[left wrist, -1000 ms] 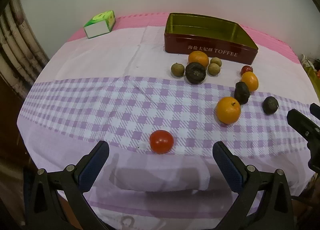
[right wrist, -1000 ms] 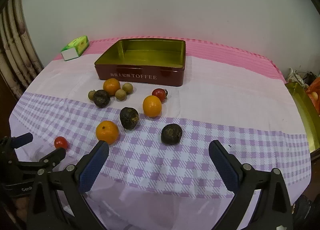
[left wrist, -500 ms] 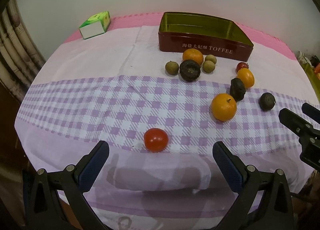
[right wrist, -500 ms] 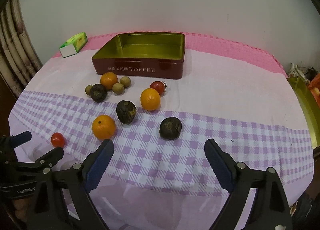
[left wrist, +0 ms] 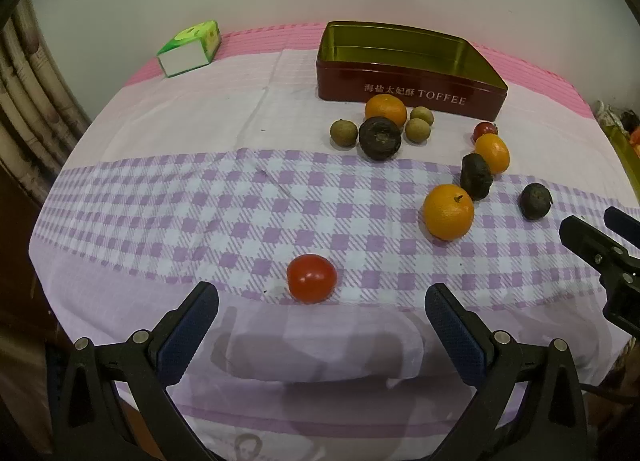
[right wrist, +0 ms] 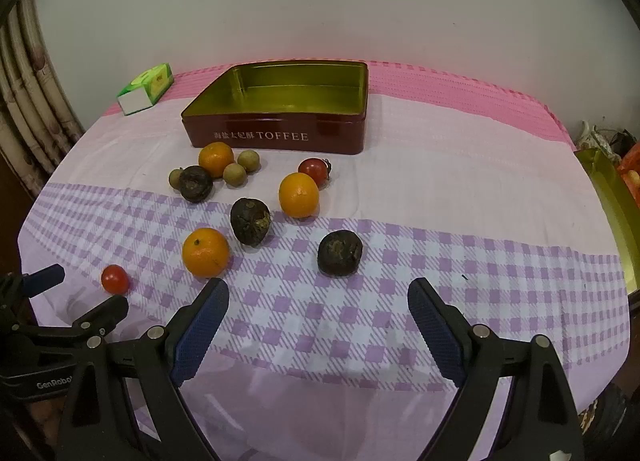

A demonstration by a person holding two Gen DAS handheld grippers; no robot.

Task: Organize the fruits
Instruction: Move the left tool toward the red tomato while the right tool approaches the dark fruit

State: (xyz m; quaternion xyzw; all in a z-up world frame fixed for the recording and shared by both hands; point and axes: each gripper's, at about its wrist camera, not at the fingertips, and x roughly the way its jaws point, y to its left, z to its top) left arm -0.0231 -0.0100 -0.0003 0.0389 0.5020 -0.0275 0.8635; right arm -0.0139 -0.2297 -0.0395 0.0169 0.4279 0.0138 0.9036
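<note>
Over on the far left a ribbed, patterned curtain is hanging beside a plain pale wall. The tablecloth is running in bands: pink stripes at the back, pale pink next, then lilac checks, then plain lilac at the front edge. A green tissue pack is sitting at the back left corner.

The left gripper is hovering with its blue pads spread wide and nothing between them; a red tomato is lying just beyond. Behind, the maroon TOFFEE tin is standing open, its gold inside showing bare.

In front of the tin the fruit is lying scattered: a small orange, three pale longans, a dark wrinkled fruit, then another orange and a second dark fruit, then a third orange with a stemmed tomato behind it.

The right gripper is hanging spread apart, gripping nothing, its jaws having just been narrowing a touch; a third dark fruit is lying just ahead. At the far right edge a gold tray rim is showing.
</note>
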